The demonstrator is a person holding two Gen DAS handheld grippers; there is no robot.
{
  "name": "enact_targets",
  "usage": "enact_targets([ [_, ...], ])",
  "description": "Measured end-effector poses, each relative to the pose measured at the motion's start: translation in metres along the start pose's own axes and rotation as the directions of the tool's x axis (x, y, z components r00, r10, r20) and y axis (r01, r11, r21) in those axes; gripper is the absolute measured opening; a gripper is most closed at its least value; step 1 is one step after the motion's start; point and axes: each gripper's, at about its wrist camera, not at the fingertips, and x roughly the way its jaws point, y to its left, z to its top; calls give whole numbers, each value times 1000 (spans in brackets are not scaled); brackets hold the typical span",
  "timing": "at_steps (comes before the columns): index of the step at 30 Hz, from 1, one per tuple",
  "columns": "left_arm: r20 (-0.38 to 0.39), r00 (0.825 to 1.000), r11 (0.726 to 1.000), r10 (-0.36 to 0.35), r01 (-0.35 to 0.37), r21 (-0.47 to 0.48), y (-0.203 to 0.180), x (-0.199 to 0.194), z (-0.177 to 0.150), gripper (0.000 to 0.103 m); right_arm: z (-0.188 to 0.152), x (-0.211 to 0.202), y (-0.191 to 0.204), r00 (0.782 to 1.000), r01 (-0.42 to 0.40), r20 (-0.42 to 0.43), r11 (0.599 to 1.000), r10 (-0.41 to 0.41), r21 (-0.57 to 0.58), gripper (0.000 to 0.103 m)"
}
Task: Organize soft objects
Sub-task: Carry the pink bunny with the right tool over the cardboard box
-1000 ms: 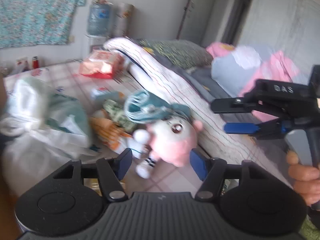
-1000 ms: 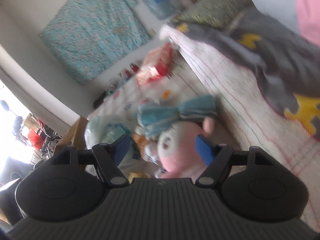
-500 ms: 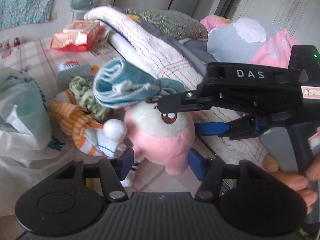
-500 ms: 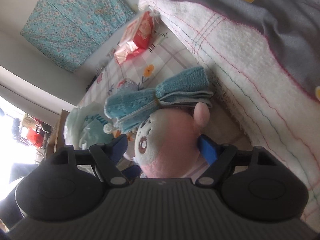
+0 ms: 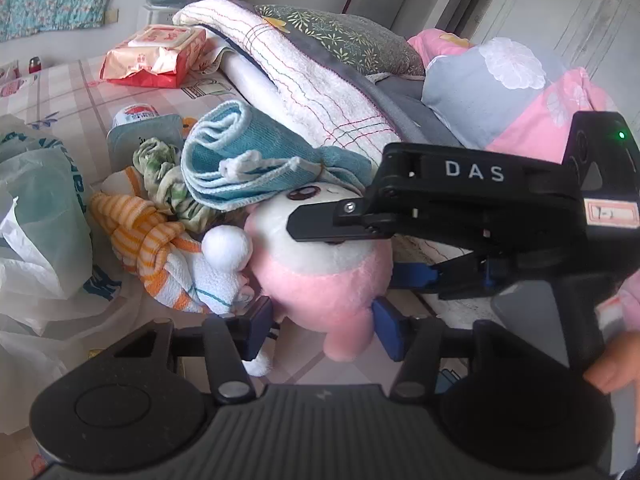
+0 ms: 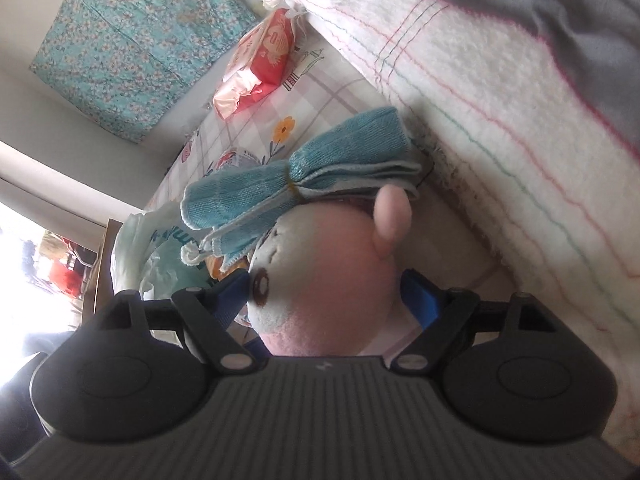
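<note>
Straddling the pink plush toy (image 5: 320, 276) from two sides, both tools are already at it, so the coming move turns on how the toy sits between each pair of pads. The toy lies on the bed (image 5: 68, 96), in the near middle of the soft pile, its round white face turned up and to the left, with the folded teal towel (image 5: 240, 156) draped over the top of its head and the orange-striped cloth (image 5: 140, 236) just to its left. The rolled white blanket (image 5: 316, 80) runs along its far right side.

The left hand-held gripper (image 5: 318, 326) comes at the toy's lower body from the near side; its jaws have just been closing and the blue pads now flank the pink belly, very near or touching, though I cannot tell that they press. The right hand-held gripper (image 6: 326, 300) reaches in from the right across the toy's head, its jaws apart after widening a little, one pad beside the face and the other behind the back of the head near the pink ear (image 6: 392, 220); no squeeze shows.

The toy's long axis runs from feet near the left tool up to the head under the towel, so the left one looks better placed on the narrower body. Lifting now would likely drag the towel along.
</note>
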Motion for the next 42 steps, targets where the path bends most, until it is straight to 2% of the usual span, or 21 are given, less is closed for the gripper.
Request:
enact_targets([
  [1,0,1000,1000,-2,2,-1,0,-1,0,53,-1,2,1,1000,-10,-1,1000,10,7,77],
  [5,4,999,999,-43,43,16,-9,-11,-4,51,-8,-9,11,999,33,25,999,-32,-43,75],
  [13,39,991,991,-124,122,56,-31,-36,-15,51,-26,-56,21,992,92,95,990,-83,-104,74],
  [18,126,981,987,-147,138,78,-36,-65,-15,51,-37,-86,47,981,114,177,974,-79,-196,74],
  [23,240,962,992,-128,119,51,-21,-106,-10,52,-42,-107,90,973,99,231,941,-23,-323,74],
  [28,360,933,999,-26,38,-24,14,-161,-12,52,-44,-102,153,975,9,201,893,91,-449,74],
  [31,414,907,995,77,-41,-94,44,-198,-17,53,-50,-85,200,976,-74,136,848,170,-525,74],
  [34,441,876,974,197,-124,-188,75,-236,-25,53,-62,-61,254,970,-167,41,783,239,-599,74],
  [36,438,855,948,279,-173,-267,98,-259,-32,53,-72,-42,292,961,-238,-43,738,273,-631,74],
  [39,400,831,890,387,-223,-397,136,-286,-42,53,-90,-8,345,941,-332,-181,676,286,-658,74],
  [41,355,826,843,438,-242,-480,160,-297,-48,53,-104,19,378,926,-379,-273,642,263,-666,74],
  [42,325,829,819,455,-246,-518,173,-300,-50,53,-111,31,394,918,-396,-312,631,246,-668,74],
])
